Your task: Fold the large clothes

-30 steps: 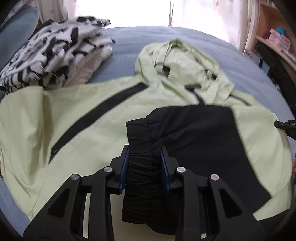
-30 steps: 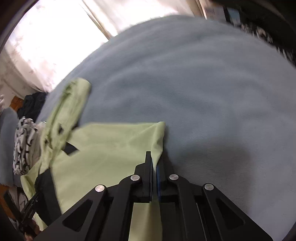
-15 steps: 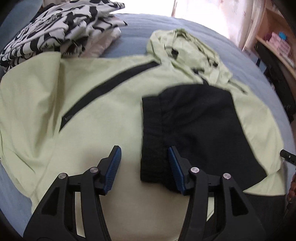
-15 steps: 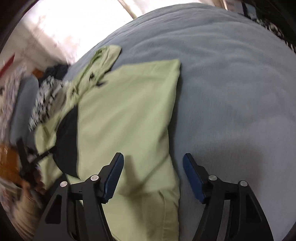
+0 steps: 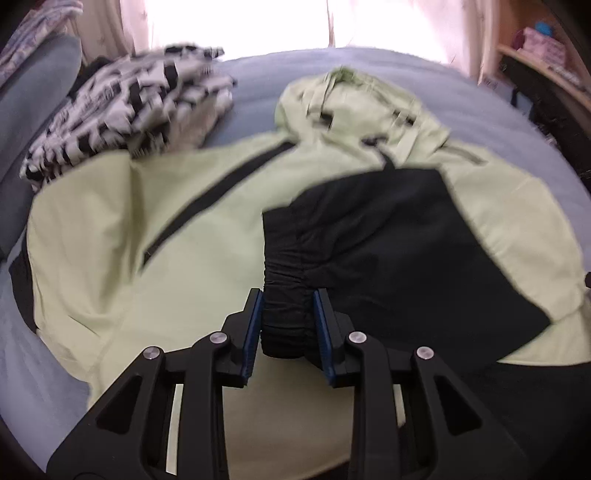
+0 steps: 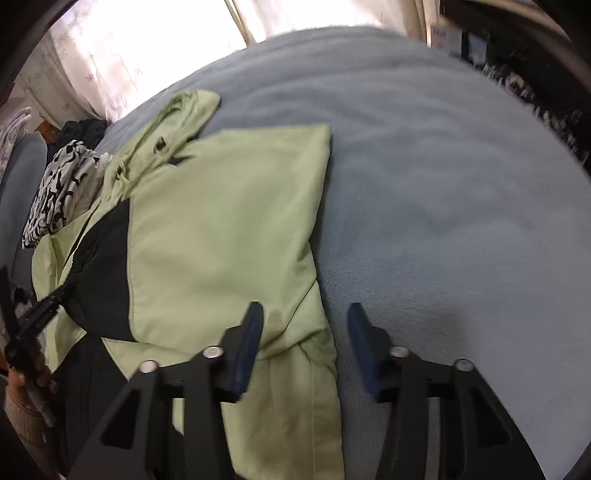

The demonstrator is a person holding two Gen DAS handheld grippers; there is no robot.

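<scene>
Left gripper (image 5: 287, 325) clamps the black cuff (image 5: 284, 314) of the green jacket (image 5: 207, 258), while the right gripper (image 6: 303, 338), seen only in its own view, hangs spread over the jacket's edge on the bed (image 6: 443, 184).

Daylight pours through the window (image 5: 240, 26) at the far side, blown out to pure white in both views. Motion blur smears the patterned clothes (image 5: 122, 110) and the shelf (image 6: 535, 85). Fisheye bending curves the bed (image 6: 443, 184), dark vignette in the corners; soft shadow sits under the right gripper (image 6: 303, 332).
</scene>
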